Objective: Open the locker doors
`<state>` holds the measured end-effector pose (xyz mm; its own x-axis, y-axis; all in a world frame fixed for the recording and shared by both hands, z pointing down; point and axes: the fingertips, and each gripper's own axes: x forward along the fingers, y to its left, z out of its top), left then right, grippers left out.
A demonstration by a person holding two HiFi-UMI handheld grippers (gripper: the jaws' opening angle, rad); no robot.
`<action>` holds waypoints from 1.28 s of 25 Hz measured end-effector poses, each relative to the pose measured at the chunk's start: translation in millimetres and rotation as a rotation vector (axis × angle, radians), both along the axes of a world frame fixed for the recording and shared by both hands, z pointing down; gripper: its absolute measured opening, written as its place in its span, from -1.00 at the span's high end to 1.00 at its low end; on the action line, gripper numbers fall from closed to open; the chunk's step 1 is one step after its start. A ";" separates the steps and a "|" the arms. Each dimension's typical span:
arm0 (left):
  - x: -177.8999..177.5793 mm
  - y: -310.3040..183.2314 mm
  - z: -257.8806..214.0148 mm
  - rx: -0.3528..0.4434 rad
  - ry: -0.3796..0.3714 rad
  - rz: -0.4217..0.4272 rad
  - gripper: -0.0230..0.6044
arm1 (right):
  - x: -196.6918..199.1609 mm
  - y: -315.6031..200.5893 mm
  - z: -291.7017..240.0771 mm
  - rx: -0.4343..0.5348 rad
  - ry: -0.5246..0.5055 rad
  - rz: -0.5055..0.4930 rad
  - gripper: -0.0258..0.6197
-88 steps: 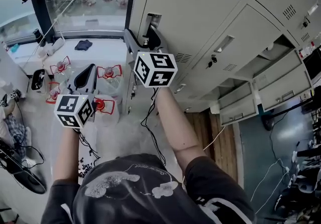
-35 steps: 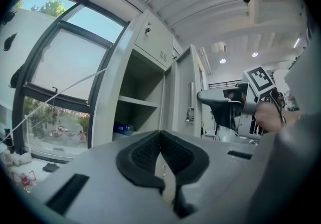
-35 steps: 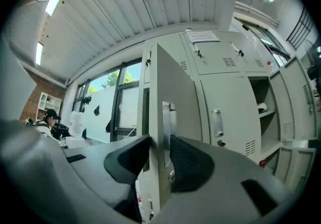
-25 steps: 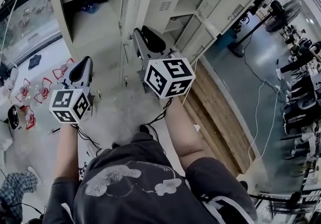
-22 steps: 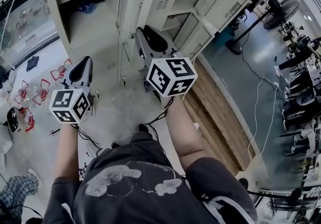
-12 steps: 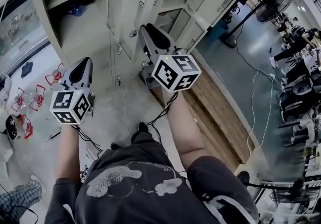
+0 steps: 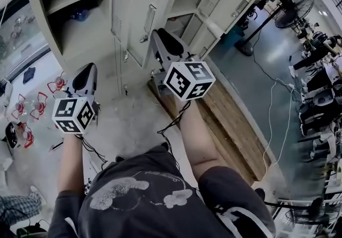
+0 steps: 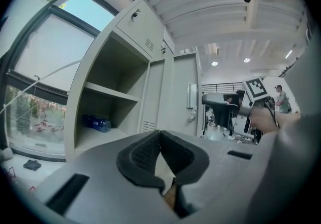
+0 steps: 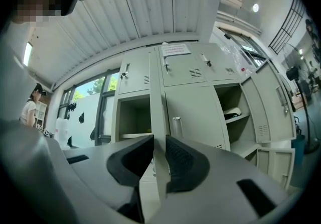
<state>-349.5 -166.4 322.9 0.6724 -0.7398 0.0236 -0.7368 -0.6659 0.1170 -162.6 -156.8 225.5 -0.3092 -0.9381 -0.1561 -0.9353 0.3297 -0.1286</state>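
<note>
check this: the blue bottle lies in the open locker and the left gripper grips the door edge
Not the left: the right gripper grips the door edge, as the right gripper view shows. The blue bottle does lie in the open locker.

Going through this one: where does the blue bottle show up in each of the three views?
Head view: upper left, the blue bottle lies on the floor of the open locker.
Left gripper view: left of centre, low in the same compartment.
Right gripper view: not visible.
Shared landmark: the open locker, the leftmost one, shows in all three views.
</note>
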 end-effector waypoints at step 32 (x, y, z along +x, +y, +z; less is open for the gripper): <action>77.8 78.4 39.5 -0.093 -0.055 -0.546 0.90 | 58.7 -5.5 86.8 -0.098 0.117 -0.519 0.21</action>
<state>-271.7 -88.0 362.4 0.1883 -0.9736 0.1294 -0.9786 -0.1749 0.1083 -104.0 -162.3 312.3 -0.7463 -0.6655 -0.0120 -0.6623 0.7442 -0.0869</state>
